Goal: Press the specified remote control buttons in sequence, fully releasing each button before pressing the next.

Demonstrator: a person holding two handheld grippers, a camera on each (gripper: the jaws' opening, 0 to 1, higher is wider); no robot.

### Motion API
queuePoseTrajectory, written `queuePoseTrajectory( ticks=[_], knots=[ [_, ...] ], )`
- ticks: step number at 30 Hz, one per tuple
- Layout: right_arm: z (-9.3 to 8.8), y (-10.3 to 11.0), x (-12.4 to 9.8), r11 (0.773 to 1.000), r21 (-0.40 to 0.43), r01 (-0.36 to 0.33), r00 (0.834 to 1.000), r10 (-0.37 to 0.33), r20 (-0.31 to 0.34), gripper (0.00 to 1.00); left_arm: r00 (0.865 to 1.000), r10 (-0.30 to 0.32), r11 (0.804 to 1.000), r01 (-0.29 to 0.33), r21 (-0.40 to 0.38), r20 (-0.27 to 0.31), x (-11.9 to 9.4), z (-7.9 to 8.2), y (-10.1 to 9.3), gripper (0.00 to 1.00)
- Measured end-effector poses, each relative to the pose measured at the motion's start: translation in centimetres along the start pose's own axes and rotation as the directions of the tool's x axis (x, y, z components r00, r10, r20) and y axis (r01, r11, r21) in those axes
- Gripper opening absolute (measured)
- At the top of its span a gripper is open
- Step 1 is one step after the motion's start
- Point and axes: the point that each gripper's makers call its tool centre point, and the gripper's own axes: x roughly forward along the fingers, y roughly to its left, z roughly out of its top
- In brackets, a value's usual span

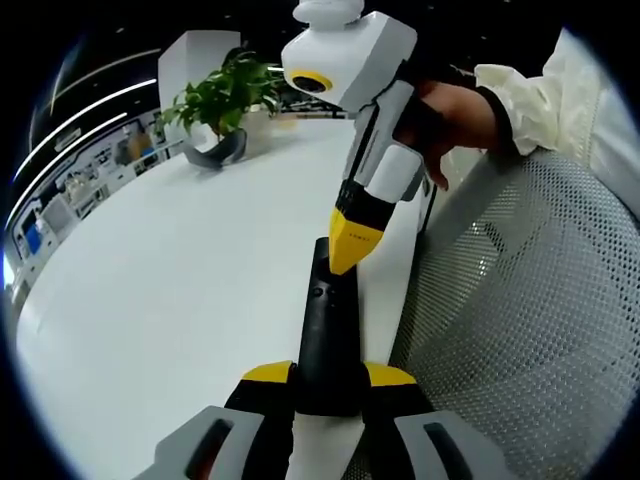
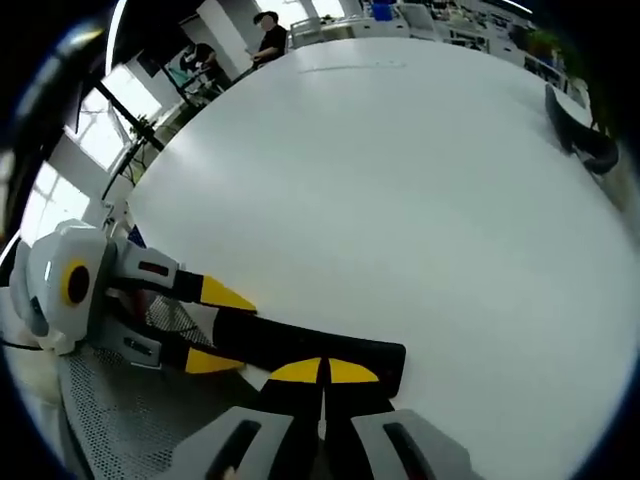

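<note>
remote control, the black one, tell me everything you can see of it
The long, slim black remote control looks like matte plastic, with small dark buttons barely visible on its top face. It lies over the near edge of the white table, clamped at one end between the left gripper's yellow-tipped jaws. The right gripper's closed yellow tips press down near its far end.

**A:** what sort of place is this taken to be?

**B:** An open-plan office or lab, it'd be said. A big white surface (image 2: pixel 400 170) is seen, with a potted plant (image 1: pixel 225 95) set at its far end and a mesh chair (image 1: pixel 520 300) pulled up beside it. Long ceiling light strips (image 1: pixel 95 105) are shown overhead.

**A:** anything else?

**B:** Cluttered workstations (image 1: pixel 90 175) are lined up along the far side, tall windows (image 2: pixel 95 125) are visible, and people (image 2: pixel 268 35) can be made out standing in the background.
</note>
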Motion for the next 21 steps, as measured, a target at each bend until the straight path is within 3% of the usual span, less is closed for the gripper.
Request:
queuePoseTrajectory(
  ticks=[9,21],
  knots=[
    [0.08,-0.15,0.0,0.994,0.094,-0.049,0.999,0.047,0.028,0.0,1.0,0.0,1.0,0.0,-0.002,0.003,0.04,-0.01,0.02,0.25],
    [0.27,-0.14,0.0,0.99,0.13,-0.058,0.997,0.052,0.05,0.0,1.0,0.002,1.0,-0.002,-0.001,0.003,0.08,0.03,0.07,0.24]
  ],
)
